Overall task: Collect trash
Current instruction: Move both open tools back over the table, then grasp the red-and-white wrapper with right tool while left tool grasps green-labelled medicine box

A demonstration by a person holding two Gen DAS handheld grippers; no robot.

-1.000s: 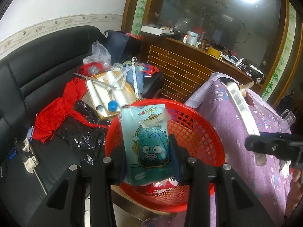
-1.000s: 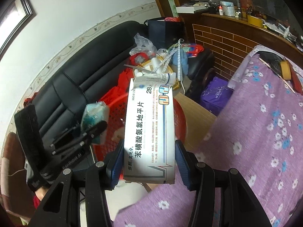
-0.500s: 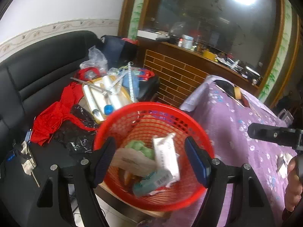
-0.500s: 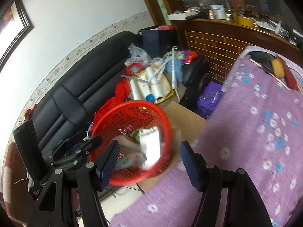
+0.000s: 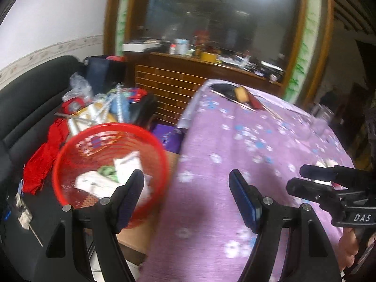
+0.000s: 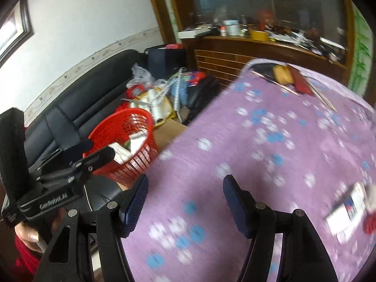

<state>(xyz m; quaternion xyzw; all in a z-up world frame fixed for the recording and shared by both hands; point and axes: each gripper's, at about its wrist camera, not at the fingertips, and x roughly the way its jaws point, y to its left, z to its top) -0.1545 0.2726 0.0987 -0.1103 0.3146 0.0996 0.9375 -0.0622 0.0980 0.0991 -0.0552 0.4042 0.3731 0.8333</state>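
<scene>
A red mesh basket [image 5: 110,125] [image 6: 131,164] stands left of the table and holds white boxes [image 5: 92,183] and other wrappers. My left gripper [image 5: 188,195] is open and empty, hovering over the edge of the purple flowered tablecloth [image 5: 235,145], just right of the basket. My right gripper [image 6: 185,199] is open too, with nothing between its fingers, above the cloth. On the cloth at the right lie a blurred white box [image 6: 345,213] and something red [image 6: 371,223]. Each gripper shows in the other's view: the left gripper [image 6: 94,152], the right gripper [image 5: 312,181].
A black sofa [image 5: 23,108] behind the basket is piled with clothes, bags and rolls. A brick-faced counter [image 5: 169,87] stands at the back. Chopsticks [image 6: 275,82], a yellow block [image 6: 283,74] and a clear jar [image 5: 319,122] sit on the table.
A second ago the left gripper held a blue pouch and the right a white medicine box over the basket. Both were dropped in, and both grippers have swung right over the table.
</scene>
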